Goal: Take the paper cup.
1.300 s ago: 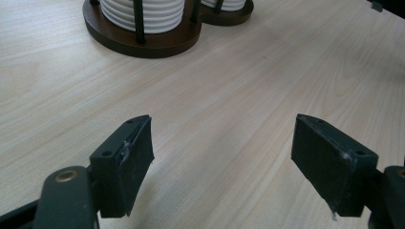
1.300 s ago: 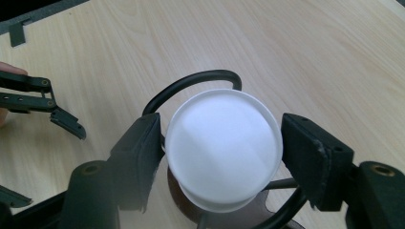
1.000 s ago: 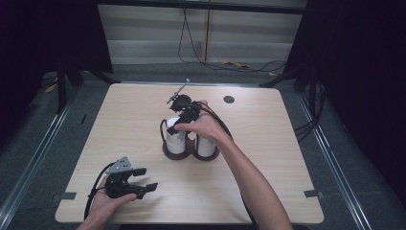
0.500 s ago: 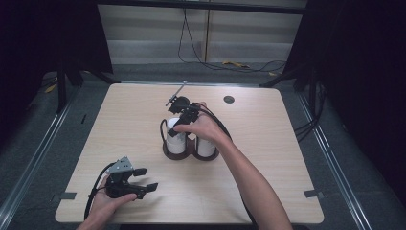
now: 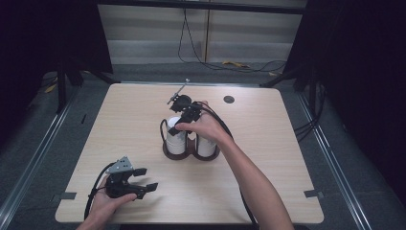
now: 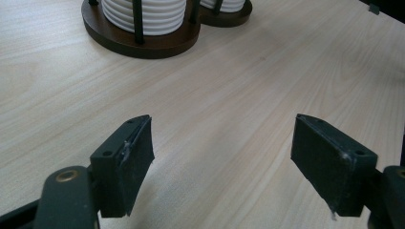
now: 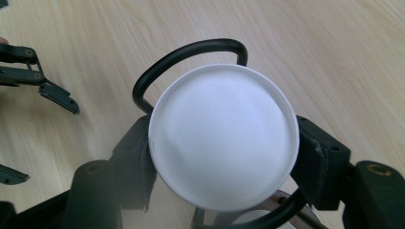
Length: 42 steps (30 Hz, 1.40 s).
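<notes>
Right claw (image 7: 222, 157) closing onto white cup stack (image 7: 223, 136); left claw (image 6: 222, 167) released, bare table (image 6: 229, 95) around.

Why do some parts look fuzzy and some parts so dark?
In the right gripper view the white cup stack is sharp at its rim while the right gripper blurs close up; in the left gripper view the left gripper is sharp, the cup holder slightly soft; in the high view the table is evenly lit against dark surroundings.
</notes>
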Tool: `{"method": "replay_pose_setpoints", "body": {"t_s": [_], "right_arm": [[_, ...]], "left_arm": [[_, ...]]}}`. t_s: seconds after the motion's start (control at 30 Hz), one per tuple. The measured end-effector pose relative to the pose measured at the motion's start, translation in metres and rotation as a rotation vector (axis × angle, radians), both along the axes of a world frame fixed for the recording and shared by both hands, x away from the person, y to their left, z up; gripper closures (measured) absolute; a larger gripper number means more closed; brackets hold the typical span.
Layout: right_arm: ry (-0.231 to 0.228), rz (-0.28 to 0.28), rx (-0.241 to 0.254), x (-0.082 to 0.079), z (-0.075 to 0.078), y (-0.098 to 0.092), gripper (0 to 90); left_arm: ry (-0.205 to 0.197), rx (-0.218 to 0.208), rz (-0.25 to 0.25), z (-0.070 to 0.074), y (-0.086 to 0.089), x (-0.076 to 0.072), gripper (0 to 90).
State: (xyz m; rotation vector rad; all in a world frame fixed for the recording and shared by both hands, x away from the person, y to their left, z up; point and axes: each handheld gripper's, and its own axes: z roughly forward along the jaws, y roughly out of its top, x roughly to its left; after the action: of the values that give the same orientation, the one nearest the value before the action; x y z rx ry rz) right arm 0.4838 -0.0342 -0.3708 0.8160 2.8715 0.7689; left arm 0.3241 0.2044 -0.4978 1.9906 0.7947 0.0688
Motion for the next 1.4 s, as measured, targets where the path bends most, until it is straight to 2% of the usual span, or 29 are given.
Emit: {"method": "replay_pose_setpoints", "body": {"t_s": [0.43, 0.67, 0.83, 1.23, 1.4], "right_arm": [[-0.027, -0.007, 0.045, -0.007, 0.012, -0.005, 34.4], [-0.029, -0.015, 0.050, -0.007, 0.014, -0.006, 35.3], [-0.050, -0.021, 0.075, -0.008, 0.018, -0.008, 35.3], [-0.060, -0.023, 0.078, -0.010, 0.025, -0.009, 36.5], [-0.067, -0.029, 0.095, -0.011, 0.029, -0.012, 36.6]], "left_arm": [[-0.001, -0.002, 0.000, 0.000, 0.000, 0.000, 22.3], [0.000, 0.001, -0.001, 0.000, 0.000, 0.000, 22.3], [0.002, -0.001, -0.002, 0.000, 0.000, 0.000, 22.3], [0.007, -0.002, -0.007, -0.001, 0.000, 0.001, 22.2], [0.011, 0.013, -0.018, -0.002, -0.002, 0.000, 21.8]]}}
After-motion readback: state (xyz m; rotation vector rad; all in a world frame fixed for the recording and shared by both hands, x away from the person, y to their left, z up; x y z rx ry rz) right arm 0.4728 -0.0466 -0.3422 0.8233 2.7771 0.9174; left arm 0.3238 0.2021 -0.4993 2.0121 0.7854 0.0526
